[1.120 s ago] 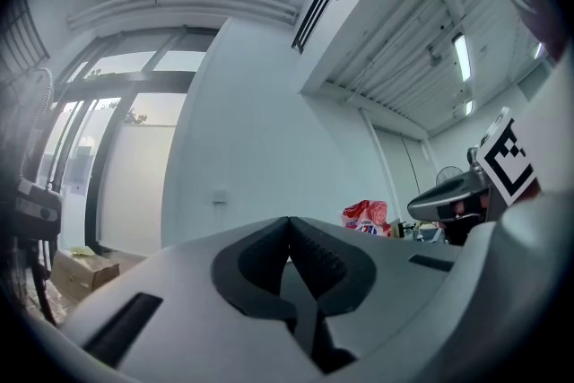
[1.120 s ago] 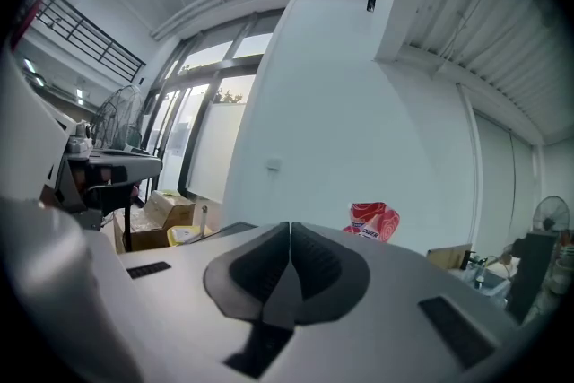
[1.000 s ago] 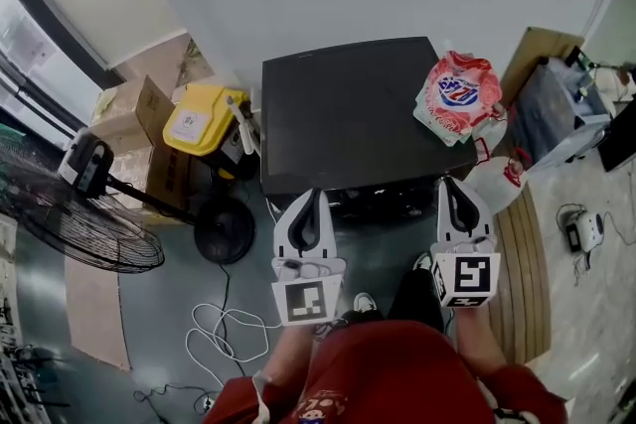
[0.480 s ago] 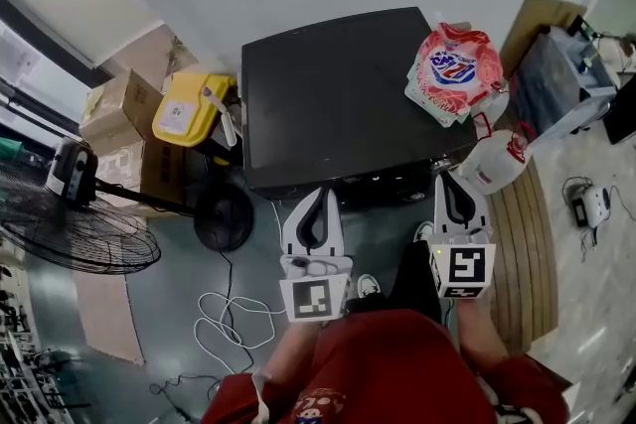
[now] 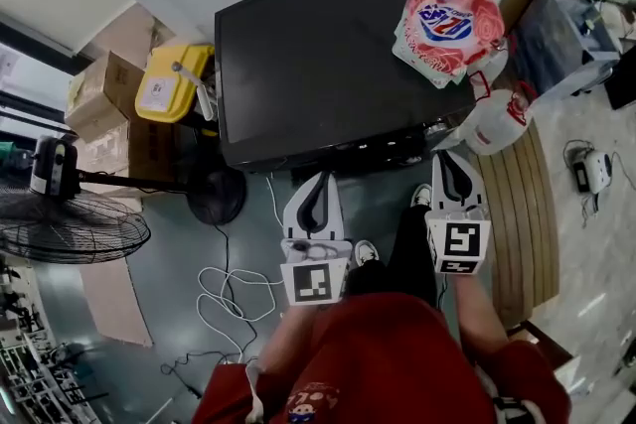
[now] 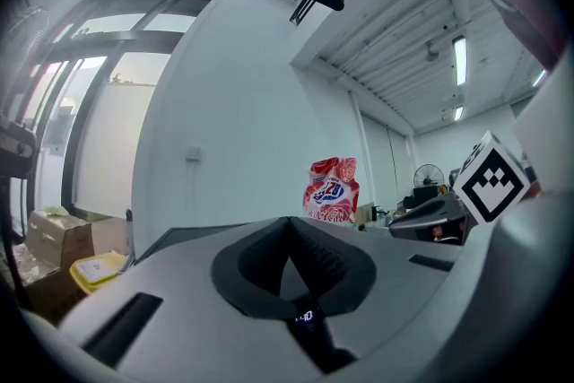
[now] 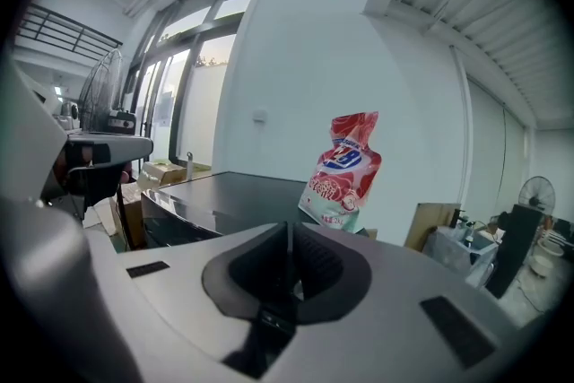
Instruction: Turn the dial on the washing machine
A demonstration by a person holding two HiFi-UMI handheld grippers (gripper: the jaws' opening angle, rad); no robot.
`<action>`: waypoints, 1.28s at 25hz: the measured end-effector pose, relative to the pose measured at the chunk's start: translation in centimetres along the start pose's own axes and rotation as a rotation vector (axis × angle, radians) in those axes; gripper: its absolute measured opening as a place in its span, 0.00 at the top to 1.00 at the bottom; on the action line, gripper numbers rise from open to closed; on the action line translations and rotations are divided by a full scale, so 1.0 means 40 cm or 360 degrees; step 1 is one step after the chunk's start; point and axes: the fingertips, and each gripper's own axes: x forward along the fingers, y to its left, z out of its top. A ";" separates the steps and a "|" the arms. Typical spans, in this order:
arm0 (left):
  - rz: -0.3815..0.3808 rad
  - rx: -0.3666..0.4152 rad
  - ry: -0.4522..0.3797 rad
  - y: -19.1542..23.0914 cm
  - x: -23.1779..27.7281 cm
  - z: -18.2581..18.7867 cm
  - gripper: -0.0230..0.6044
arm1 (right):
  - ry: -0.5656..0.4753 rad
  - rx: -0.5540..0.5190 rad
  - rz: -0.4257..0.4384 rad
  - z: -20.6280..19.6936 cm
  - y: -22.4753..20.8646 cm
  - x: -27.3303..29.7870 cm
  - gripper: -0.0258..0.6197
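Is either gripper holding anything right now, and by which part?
Nothing is held. The left gripper and the right gripper both have jaws together, empty, in front of the washing machine.

Person in red, with two white grippers

A red top [image 5: 383, 362] bears a small print near its lower edge, above dark trousers [image 5: 409, 243] and white shoes [image 5: 365, 251]. The left gripper [image 5: 319, 182] and right gripper [image 5: 446, 157] are white with dark teardrop-shaped jaw linings; each carries a cube [image 5: 315, 283] of black-and-white square markers.
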 end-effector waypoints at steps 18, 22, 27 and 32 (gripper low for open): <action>-0.0019 -0.0039 0.0152 -0.073 0.039 -0.171 0.95 | 0.0291 -0.0026 0.0086 -0.258 -0.037 0.159 0.61; -0.0005 -0.0049 0.0176 -0.082 0.034 -0.197 0.95 | 0.0347 -0.0091 0.0061 -0.299 -0.048 0.189 0.53; -0.0005 -0.0054 0.0222 -0.087 0.041 -0.235 0.95 | 0.0356 -0.0127 0.0036 -0.324 -0.065 0.239 0.48; -0.0004 -0.0063 0.0272 -0.090 0.040 -0.273 0.95 | 0.0367 -0.0123 0.0023 -0.344 -0.087 0.272 0.45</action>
